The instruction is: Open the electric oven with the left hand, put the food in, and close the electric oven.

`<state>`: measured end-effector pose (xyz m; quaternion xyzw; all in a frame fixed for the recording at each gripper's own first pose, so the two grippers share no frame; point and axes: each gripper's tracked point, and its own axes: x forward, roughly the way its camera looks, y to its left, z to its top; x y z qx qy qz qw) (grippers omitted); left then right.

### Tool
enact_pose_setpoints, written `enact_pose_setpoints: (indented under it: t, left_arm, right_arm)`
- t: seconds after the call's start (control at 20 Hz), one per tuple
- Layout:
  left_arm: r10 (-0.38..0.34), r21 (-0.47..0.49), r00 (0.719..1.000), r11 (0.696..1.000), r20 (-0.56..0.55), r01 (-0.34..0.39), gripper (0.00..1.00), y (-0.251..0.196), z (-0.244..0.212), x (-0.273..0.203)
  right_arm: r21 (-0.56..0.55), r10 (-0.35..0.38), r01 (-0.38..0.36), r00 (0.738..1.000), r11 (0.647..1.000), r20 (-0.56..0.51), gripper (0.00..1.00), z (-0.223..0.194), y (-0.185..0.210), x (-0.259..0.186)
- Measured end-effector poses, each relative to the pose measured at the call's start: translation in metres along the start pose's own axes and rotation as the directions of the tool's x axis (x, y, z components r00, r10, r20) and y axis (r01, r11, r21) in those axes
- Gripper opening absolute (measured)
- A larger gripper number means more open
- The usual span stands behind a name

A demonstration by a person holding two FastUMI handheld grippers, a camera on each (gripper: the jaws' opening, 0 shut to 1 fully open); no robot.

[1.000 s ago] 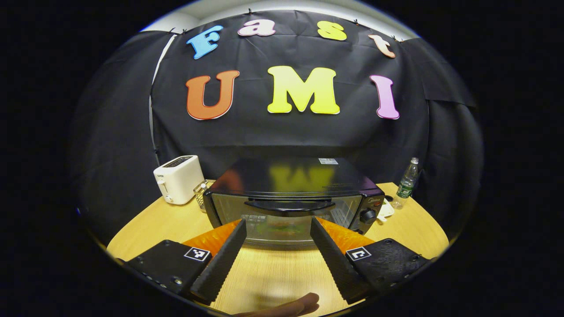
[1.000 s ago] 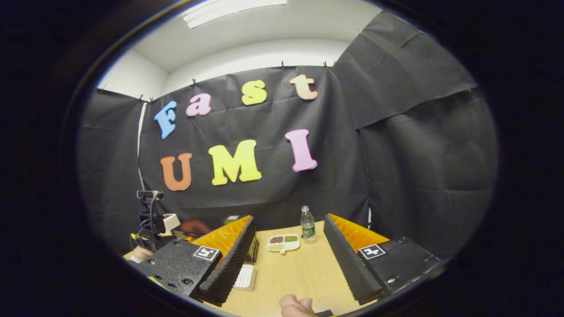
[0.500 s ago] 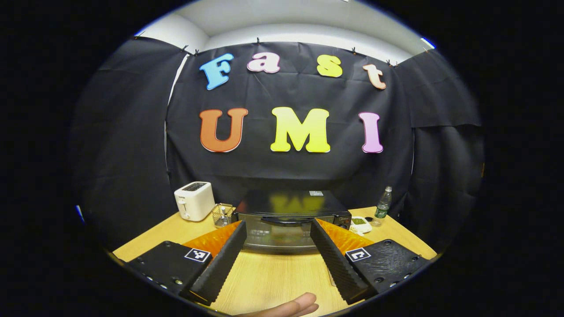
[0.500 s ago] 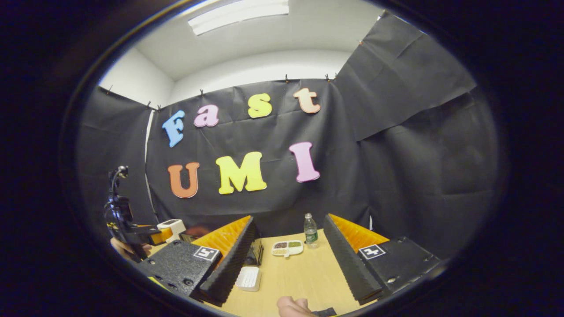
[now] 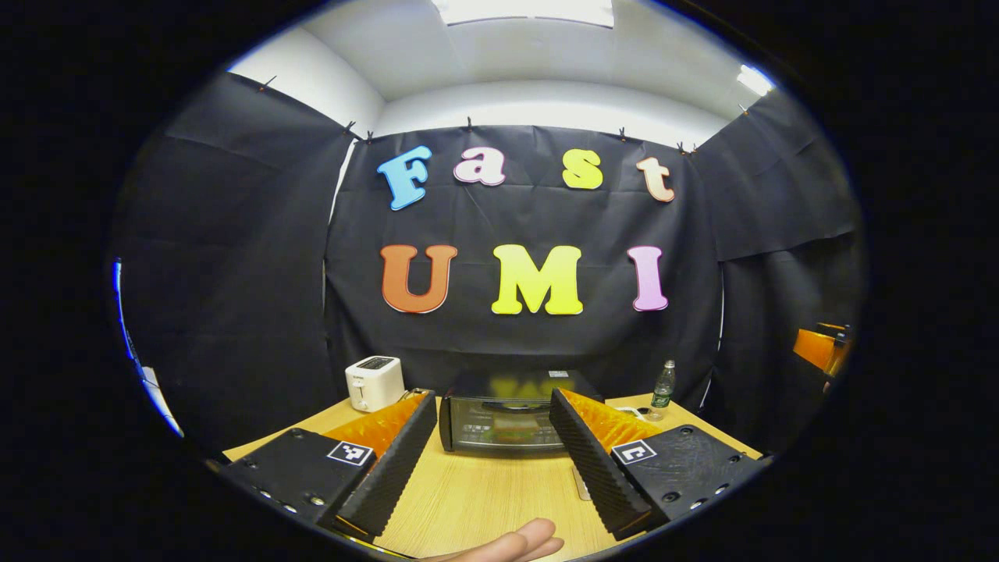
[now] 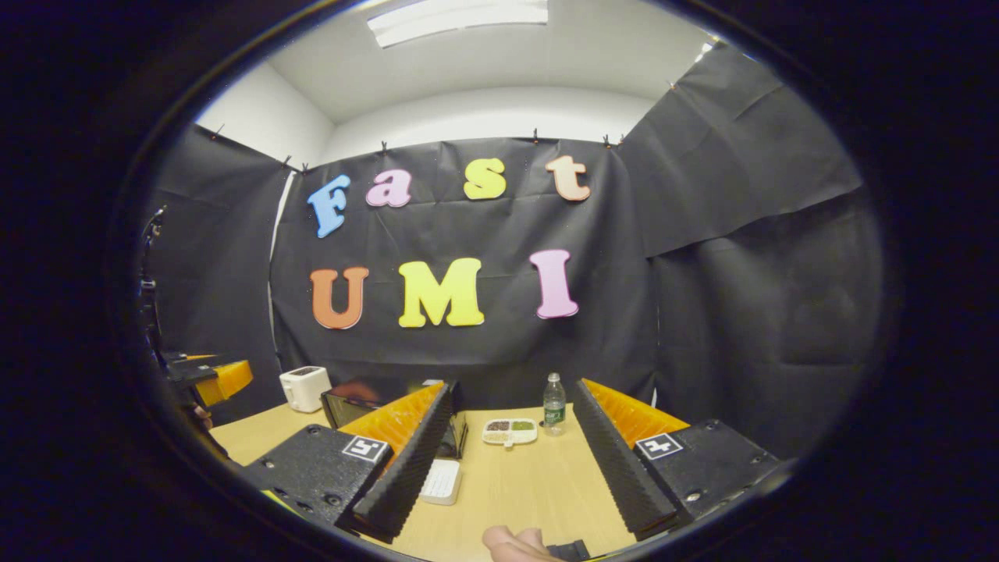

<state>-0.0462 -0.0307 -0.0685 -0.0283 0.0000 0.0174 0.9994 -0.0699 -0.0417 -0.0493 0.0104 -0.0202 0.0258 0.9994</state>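
In the left gripper view we see the left gripper (image 5: 492, 460) with its two fingers spread wide and nothing between them, held above the wooden table (image 5: 484, 492). The electric oven (image 5: 503, 421) sits straight ahead on the table with its door shut, well apart from the fingertips. A white toaster (image 5: 374, 382) stands to its left and a water bottle (image 5: 663, 384) to its right. In the right gripper view the right gripper (image 6: 511, 460) is likewise spread and empty. Ahead of it lie a divided food tray (image 6: 509, 431), just beside the bottle (image 6: 554, 403), and a small white item (image 6: 441, 481) near the left finger.
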Motion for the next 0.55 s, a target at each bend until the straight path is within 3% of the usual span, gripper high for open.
enact_pose_setpoints:
  t: [0.05, 0.1, 0.25, 0.3, 0.35, 0.4, 0.55]
  left_arm:
    - [-0.001, 0.005, 1.000, 1.000, 0.002, 0.001, 0.88, -0.001, 0.001, -0.006]
    - [-0.005, 0.009, 1.000, 1.000, 0.004, 0.005, 0.94, -0.003, 0.000, -0.011]
    - [-0.023, 0.029, 1.000, 0.999, 0.020, 0.022, 0.92, -0.010, 0.001, -0.020]
    - [-0.025, 0.035, 0.999, 0.999, 0.029, 0.024, 0.92, -0.012, 0.004, -0.023]
    - [-0.029, 0.040, 0.999, 0.999, 0.039, 0.027, 0.92, -0.014, 0.006, -0.024]
    - [-0.036, 0.043, 0.998, 0.999, 0.044, 0.034, 0.92, -0.015, 0.009, -0.026]
    - [-0.043, 0.047, 0.997, 0.998, 0.057, 0.041, 0.92, -0.019, 0.015, -0.029]
  right_arm:
    - [-0.006, -0.011, 0.011, 1.000, 1.000, 0.001, 1.00, -0.001, -0.002, -0.001]
    - [-0.009, -0.016, 0.016, 1.000, 1.000, -0.001, 1.00, -0.001, -0.001, -0.001]
    - [-0.024, -0.016, 0.015, 1.000, 1.000, -0.018, 1.00, -0.005, 0.002, -0.001]
    - [-0.031, -0.021, 0.020, 1.000, 0.999, -0.016, 0.89, -0.004, 0.000, -0.001]
    - [-0.031, -0.021, 0.021, 1.000, 0.999, -0.012, 0.89, -0.003, 0.000, -0.002]
    - [-0.029, -0.016, 0.016, 1.000, 0.999, -0.009, 1.00, -0.001, 0.003, -0.003]
    - [-0.035, -0.013, 0.013, 1.000, 0.999, 0.002, 1.00, 0.002, 0.004, -0.005]
